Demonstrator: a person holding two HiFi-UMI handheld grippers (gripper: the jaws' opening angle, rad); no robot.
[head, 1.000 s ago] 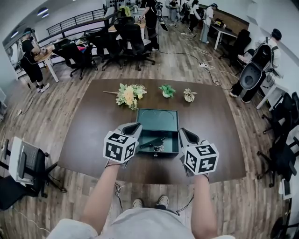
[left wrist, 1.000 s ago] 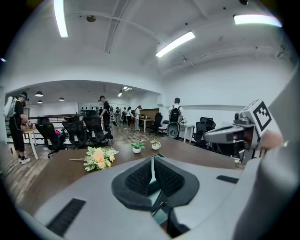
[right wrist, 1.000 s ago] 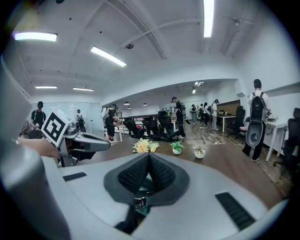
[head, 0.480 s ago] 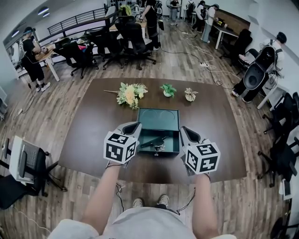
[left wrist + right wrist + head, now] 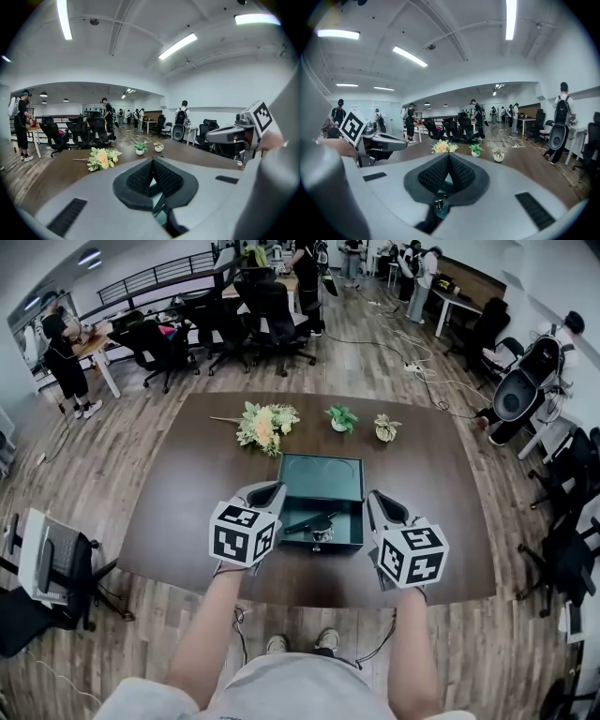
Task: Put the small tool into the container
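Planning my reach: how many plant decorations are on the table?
3, in a row beyond the green container: the flower bouquet at left, the small green plant in the middle, the pale plant at right. None seems hidden.

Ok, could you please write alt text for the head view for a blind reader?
A person holds a grey left gripper and right gripper either side of an open teal rectangular box on a dark brown table; a small black tool lies inside it. A yellow flower bunch lies beyond.
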